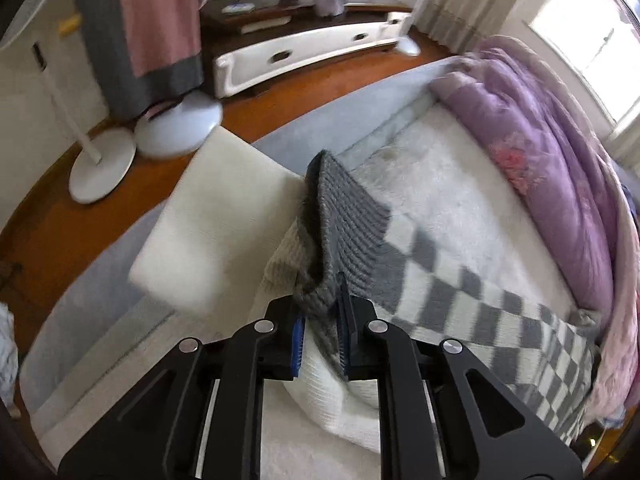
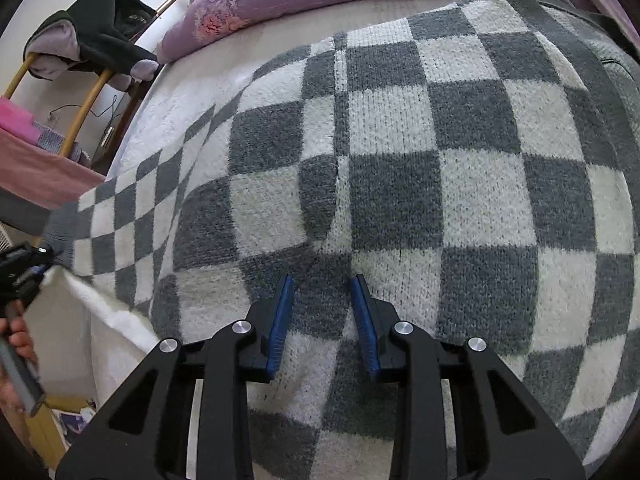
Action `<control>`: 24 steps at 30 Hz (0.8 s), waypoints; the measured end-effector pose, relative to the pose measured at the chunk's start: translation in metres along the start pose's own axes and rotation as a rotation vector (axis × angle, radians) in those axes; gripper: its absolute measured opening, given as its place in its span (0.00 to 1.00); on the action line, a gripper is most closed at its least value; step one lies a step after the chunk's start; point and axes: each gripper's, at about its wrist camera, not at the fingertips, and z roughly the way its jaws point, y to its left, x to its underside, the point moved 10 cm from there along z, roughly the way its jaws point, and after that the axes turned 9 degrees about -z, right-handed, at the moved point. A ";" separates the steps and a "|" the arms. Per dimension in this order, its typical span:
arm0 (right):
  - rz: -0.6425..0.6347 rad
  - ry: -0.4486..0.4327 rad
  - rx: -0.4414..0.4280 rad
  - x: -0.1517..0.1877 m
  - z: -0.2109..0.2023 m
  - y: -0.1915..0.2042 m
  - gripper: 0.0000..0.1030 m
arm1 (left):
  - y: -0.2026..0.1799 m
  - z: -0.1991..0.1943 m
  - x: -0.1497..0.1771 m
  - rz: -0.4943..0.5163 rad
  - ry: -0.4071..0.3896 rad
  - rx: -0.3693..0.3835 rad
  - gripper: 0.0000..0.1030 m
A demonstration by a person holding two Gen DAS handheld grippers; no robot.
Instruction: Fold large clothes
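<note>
A grey-and-white checkered knit sweater lies spread over the white bed cover. In the left wrist view my left gripper is shut on the sweater's grey ribbed cuff, which stands lifted above the bed edge. The same gripper shows at the far left of the right wrist view, holding the sleeve end, with a person's hand below it. My right gripper points down at the sweater's body. Its blue pads stand apart, with flat fabric between the tips.
A purple quilt is bunched along the far side of the bed. A white foam block sits at the bed's corner. Two round fan bases stand on the wooden floor. A rack with dark clothes is beyond the bed.
</note>
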 end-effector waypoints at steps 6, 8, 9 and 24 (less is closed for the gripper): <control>-0.012 0.000 -0.032 0.007 -0.005 -0.006 0.27 | 0.022 0.023 -0.002 -0.038 0.007 -0.012 0.13; -0.026 0.006 -0.021 0.009 -0.003 -0.007 0.27 | 0.018 0.025 -0.003 0.006 -0.005 -0.025 0.09; -0.029 0.010 -0.015 0.009 -0.001 -0.008 0.25 | 0.016 0.024 -0.004 0.028 -0.018 -0.039 0.09; 0.131 -0.185 -0.048 0.022 -0.145 -0.113 0.13 | -0.265 -0.183 0.131 0.360 -0.202 0.390 0.08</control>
